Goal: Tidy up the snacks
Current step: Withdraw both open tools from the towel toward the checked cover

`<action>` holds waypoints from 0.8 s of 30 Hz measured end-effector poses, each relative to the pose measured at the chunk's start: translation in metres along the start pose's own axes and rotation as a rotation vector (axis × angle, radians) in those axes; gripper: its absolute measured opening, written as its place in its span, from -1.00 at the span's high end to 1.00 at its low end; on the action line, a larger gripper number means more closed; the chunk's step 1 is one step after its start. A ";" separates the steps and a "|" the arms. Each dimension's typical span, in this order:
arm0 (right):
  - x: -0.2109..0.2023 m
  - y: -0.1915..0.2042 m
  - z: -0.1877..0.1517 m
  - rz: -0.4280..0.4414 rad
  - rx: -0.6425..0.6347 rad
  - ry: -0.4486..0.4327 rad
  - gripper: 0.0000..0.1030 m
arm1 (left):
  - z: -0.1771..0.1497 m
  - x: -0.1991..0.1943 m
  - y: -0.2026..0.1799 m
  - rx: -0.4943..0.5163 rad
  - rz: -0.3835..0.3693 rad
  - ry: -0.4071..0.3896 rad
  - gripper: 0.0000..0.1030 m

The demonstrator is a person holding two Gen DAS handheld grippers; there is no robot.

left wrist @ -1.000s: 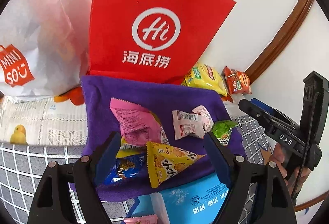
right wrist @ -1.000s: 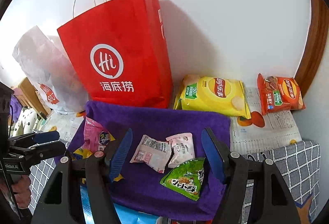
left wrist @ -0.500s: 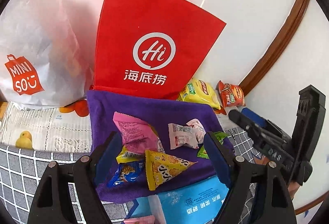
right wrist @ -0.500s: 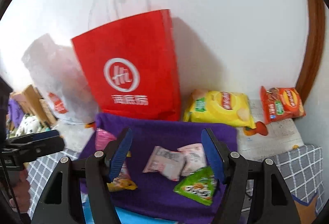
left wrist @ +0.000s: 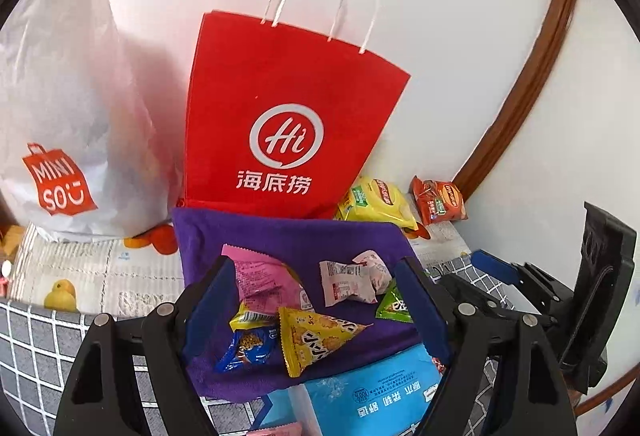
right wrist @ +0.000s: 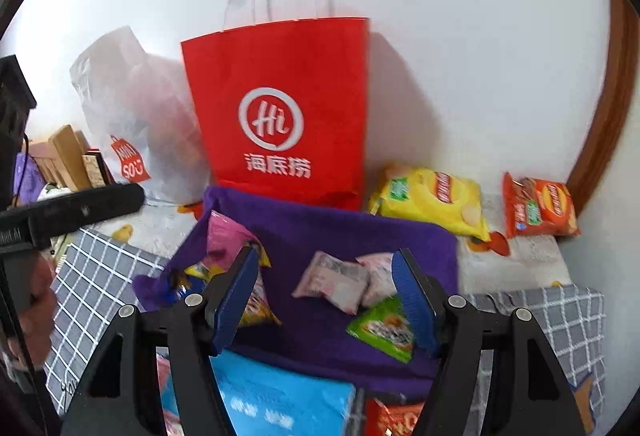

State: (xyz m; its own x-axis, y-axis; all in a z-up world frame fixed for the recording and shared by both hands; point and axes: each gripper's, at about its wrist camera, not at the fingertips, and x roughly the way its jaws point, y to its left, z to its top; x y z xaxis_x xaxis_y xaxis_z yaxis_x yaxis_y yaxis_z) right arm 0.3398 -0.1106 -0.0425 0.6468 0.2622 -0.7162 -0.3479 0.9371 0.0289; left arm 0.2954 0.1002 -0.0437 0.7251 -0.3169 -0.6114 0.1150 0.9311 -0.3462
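Both your left gripper [left wrist: 316, 300] and right gripper [right wrist: 324, 296] hang empty with jaws apart above the purple cloth [left wrist: 288, 236], where the small snack packets lie: a yellow triangular one [left wrist: 312, 336], a blue one [left wrist: 244, 348], a pink one [left wrist: 264, 276], two pale wrapped ones [left wrist: 352, 278] and a green one [left wrist: 394, 306]. These look light, crinkly and slippery, with crushable contents, so pinch a flat sealed edge rather than the puffed middle. Farther back, against the wall, stand one red paper bag [left wrist: 288, 124] and one white plastic bag [left wrist: 68, 124], with a yellow chip bag [right wrist: 432, 200] and an orange one [right wrist: 540, 208] lying beside them.

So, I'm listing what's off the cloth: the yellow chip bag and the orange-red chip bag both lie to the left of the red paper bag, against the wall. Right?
Not quite: the yellow chip bag and orange-red chip bag lie right of the red paper bag, against the wall, as the right wrist view shows.
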 end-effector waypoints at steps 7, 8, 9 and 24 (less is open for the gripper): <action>-0.026 -0.039 -0.032 -0.082 0.104 0.038 -0.34 | 0.000 -0.009 -0.012 0.006 -0.019 -0.010 -0.58; -0.029 -0.043 -0.038 -0.087 0.112 0.054 -0.33 | 0.000 -0.010 -0.016 0.012 -0.029 -0.007 -0.57; -0.031 -0.047 -0.046 -0.092 0.118 0.073 -0.28 | 0.000 -0.010 -0.018 0.018 -0.034 -0.005 -0.57; -0.009 -0.066 -0.132 -0.124 0.075 0.201 -0.20 | -0.003 -0.026 -0.051 0.104 -0.025 -0.011 -0.58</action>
State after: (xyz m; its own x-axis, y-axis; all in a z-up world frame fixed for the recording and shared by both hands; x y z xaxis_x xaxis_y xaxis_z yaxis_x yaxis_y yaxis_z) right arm 0.2679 -0.2050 -0.1299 0.5310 0.1005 -0.8414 -0.2184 0.9756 -0.0212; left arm 0.2688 0.0601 -0.0125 0.7283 -0.3392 -0.5954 0.2028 0.9367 -0.2855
